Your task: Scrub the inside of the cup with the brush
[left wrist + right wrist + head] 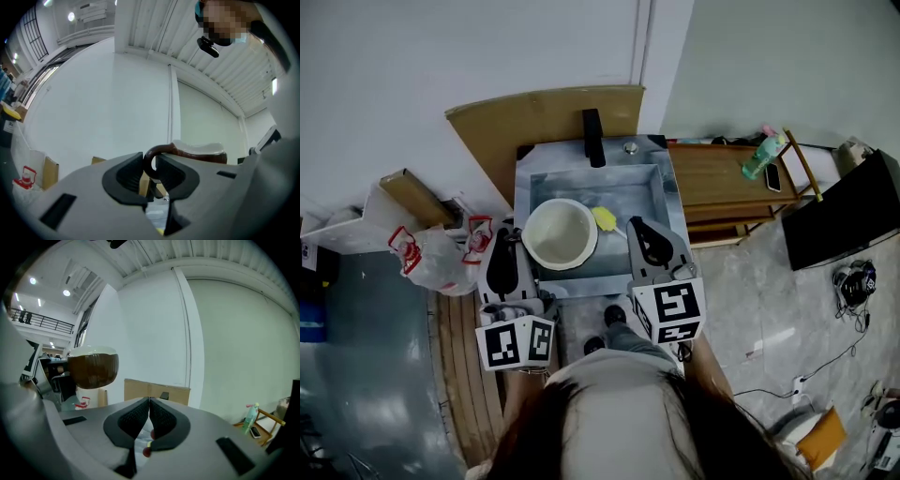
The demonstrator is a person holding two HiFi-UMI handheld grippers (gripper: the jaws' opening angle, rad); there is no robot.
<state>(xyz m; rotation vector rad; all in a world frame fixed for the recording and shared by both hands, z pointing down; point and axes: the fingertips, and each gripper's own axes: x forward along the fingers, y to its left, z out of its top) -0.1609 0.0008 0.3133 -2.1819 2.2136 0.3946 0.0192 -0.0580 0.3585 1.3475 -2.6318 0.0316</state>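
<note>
The cup (560,233), brown outside and white inside, is held upright over the grey sink (667,202). My left gripper (516,235) is shut on its brown loop handle (150,162), which sits between the pads; the cup's body (201,153) shows just beyond. In the right gripper view the cup (92,366) hangs at the upper left. A brush with a yellow head (605,219) is in the sink right of the cup, its thin handle running toward my right gripper (636,225). That gripper (149,414) is shut, pads together, with no brush visible between them.
A black faucet (593,138) stands at the sink's back edge, with a cardboard sheet (534,114) behind it. A wooden table (717,178) with a green bottle (762,155) is to the right. A plastic bag (441,260) lies at the left.
</note>
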